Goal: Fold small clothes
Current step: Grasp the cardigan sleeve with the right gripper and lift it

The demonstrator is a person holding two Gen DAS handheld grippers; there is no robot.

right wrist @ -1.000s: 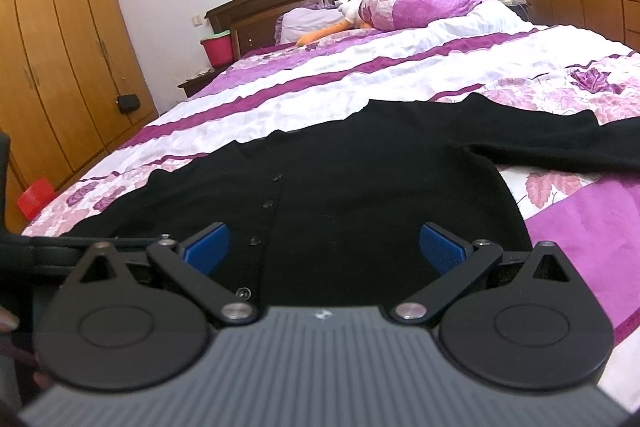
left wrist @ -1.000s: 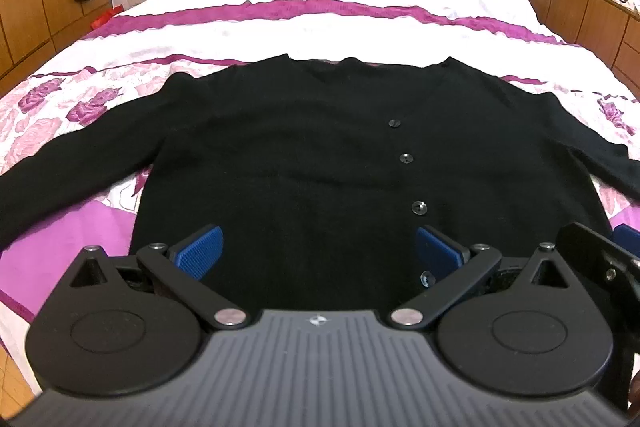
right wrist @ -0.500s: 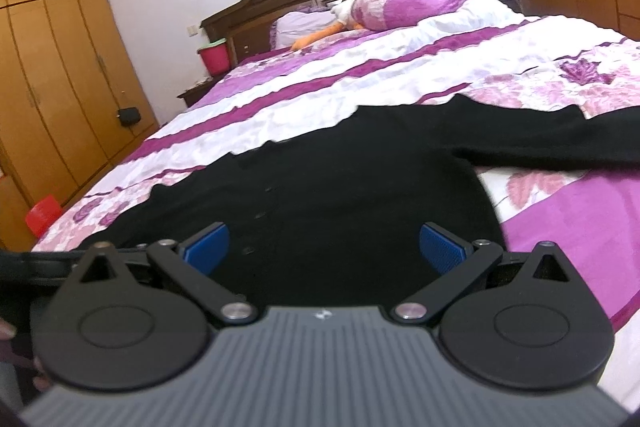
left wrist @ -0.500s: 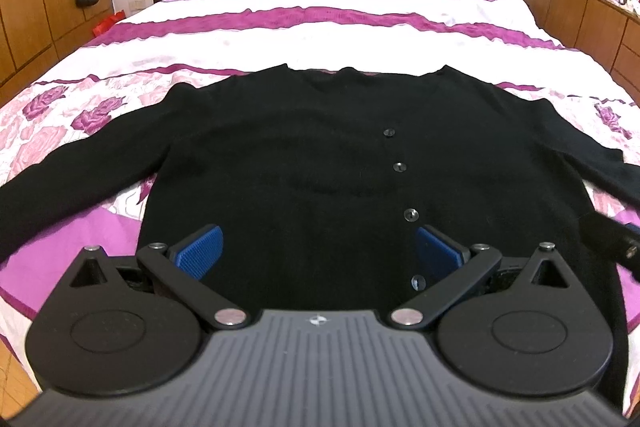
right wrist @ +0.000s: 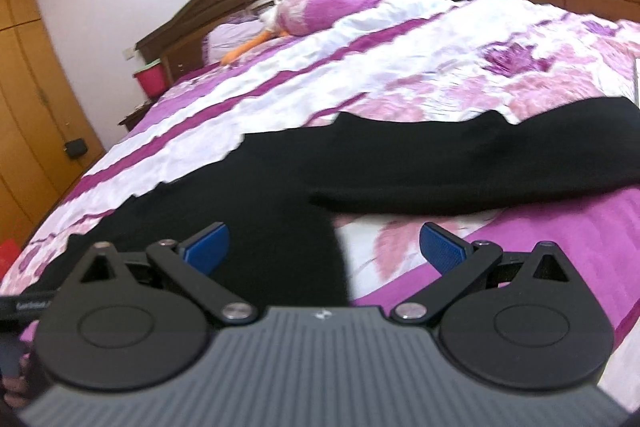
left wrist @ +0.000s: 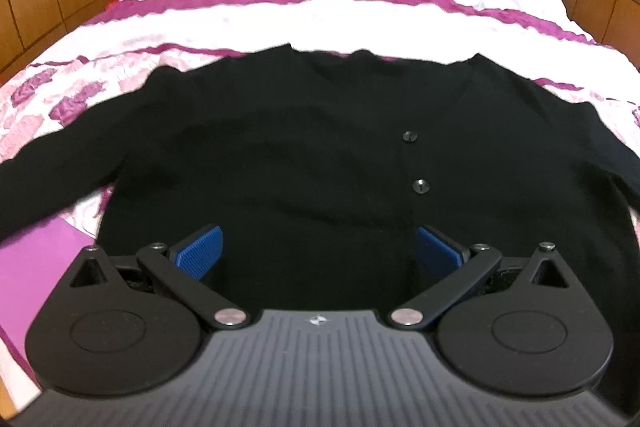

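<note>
A black knitted button-front cardigan [left wrist: 304, 163] is lying spread flat, front up, on the purple-and-white floral bedspread [left wrist: 320, 15], both sleeves stretched out to the sides of its body. The left gripper [left wrist: 318, 253] is hovering over the cardigan's lower body, its blue-padded fingers [left wrist: 198, 251] spread wide and grasping nothing; the right gripper [right wrist: 324, 247] is hanging at the cardigan's right side edge, below the outstretched right sleeve [right wrist: 480, 163], its fingers [right wrist: 442, 247] likewise released and empty. Judging from this layout, the step in hand is taking hold for a first fold, likely of the right sleeve or side panel. Doing it well would mean closing on the knit's edge so that both layers are being caught, lifting only a little above the cardigan, and carrying the fabric straight across toward the row of small black buttons [left wrist: 420, 185] so the crease is running parallel to them. The hem is hiding behind both gripper bodies, the left cuff is being cut off by the frame, and the right view is blurring badly, so the right cuff's exact lie is hard to make out.
</note>
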